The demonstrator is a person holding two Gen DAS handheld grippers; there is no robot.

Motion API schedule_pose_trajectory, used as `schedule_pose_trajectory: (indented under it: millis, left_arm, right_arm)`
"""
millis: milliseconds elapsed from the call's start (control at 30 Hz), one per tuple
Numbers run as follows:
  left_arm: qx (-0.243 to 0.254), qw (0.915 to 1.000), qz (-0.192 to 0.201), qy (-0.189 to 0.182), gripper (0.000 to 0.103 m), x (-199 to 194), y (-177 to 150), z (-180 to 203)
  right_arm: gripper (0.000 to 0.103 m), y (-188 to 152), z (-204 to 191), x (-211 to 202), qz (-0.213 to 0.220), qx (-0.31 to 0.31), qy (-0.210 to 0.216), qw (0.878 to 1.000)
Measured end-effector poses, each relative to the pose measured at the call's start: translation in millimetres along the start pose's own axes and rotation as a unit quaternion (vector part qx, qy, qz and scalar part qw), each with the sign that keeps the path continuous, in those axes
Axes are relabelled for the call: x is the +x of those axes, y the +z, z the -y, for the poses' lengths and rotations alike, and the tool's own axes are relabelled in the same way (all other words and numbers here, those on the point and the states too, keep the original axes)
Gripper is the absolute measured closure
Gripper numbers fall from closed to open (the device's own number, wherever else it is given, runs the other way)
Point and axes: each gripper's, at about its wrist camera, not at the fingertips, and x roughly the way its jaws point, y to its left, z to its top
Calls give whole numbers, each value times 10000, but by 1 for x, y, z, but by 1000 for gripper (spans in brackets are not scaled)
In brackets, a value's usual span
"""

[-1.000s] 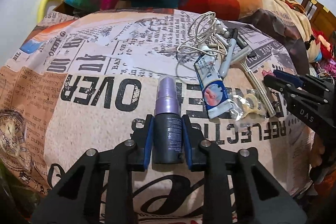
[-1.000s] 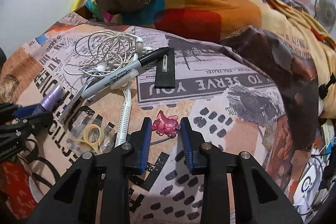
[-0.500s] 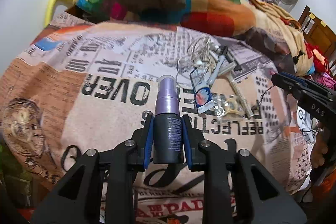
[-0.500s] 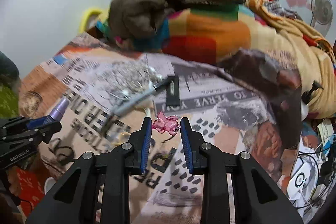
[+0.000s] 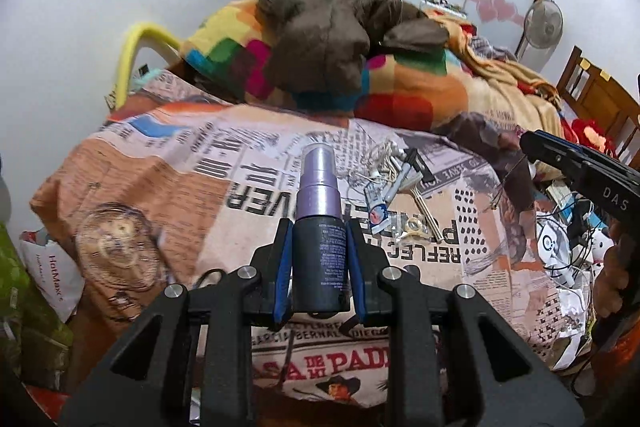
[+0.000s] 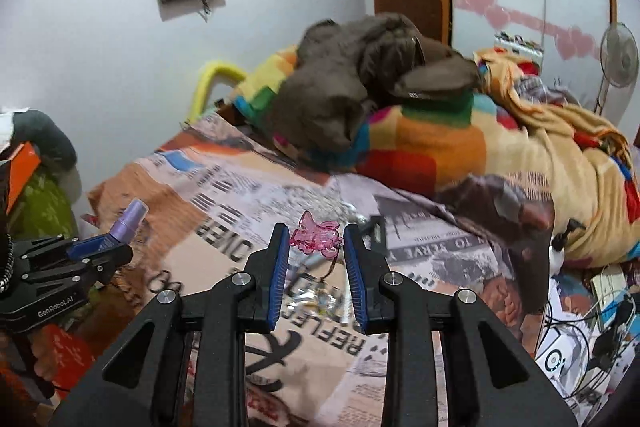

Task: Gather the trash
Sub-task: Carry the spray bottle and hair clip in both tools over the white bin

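My left gripper (image 5: 319,227) is shut on a dark spray bottle (image 5: 319,263) with a purple cap, held upright above the newspaper-print bedspread (image 5: 168,187). My right gripper (image 6: 316,233) is shut on a small pink translucent charm (image 6: 316,235), and a thin cord hangs below it. Each gripper shows in the other's view: the right gripper (image 5: 538,145) at the right edge, the left gripper (image 6: 102,247) with the bottle (image 6: 130,217) at the left. On the bed lie a white tube (image 5: 376,211), a razor (image 5: 420,197), a marker (image 5: 402,175), a tangled white cable (image 5: 380,159) and a tape ring in clear wrap (image 5: 412,227).
A brown jacket (image 5: 328,27) is heaped on a colourful blanket (image 5: 400,91) at the far end of the bed. A fan (image 5: 542,25) and a wooden chair (image 5: 592,95) stand at the right. Cables and gadgets (image 6: 580,339) clutter the floor at the right. A white bag (image 5: 48,263) sits at the left.
Both grippers have risen and drawn back from the bed, each keeping its hold. The bedspread and the items on it now look smaller and farther away.
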Motion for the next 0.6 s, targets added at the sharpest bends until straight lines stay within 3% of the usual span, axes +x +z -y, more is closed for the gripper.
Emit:
schedule_pose_trajectory:
  millis: [267, 600]
  left_arm:
    - [-250, 9988, 396, 154, 78, -69, -14, -35]
    - [-510, 9941, 760, 574, 78, -140, -53, -92]
  right_arm:
    - [78, 11, -54, -37, 302, -299, 300, 9986]
    - [78, -1, -142, -62, 381, -818, 893, 9919]
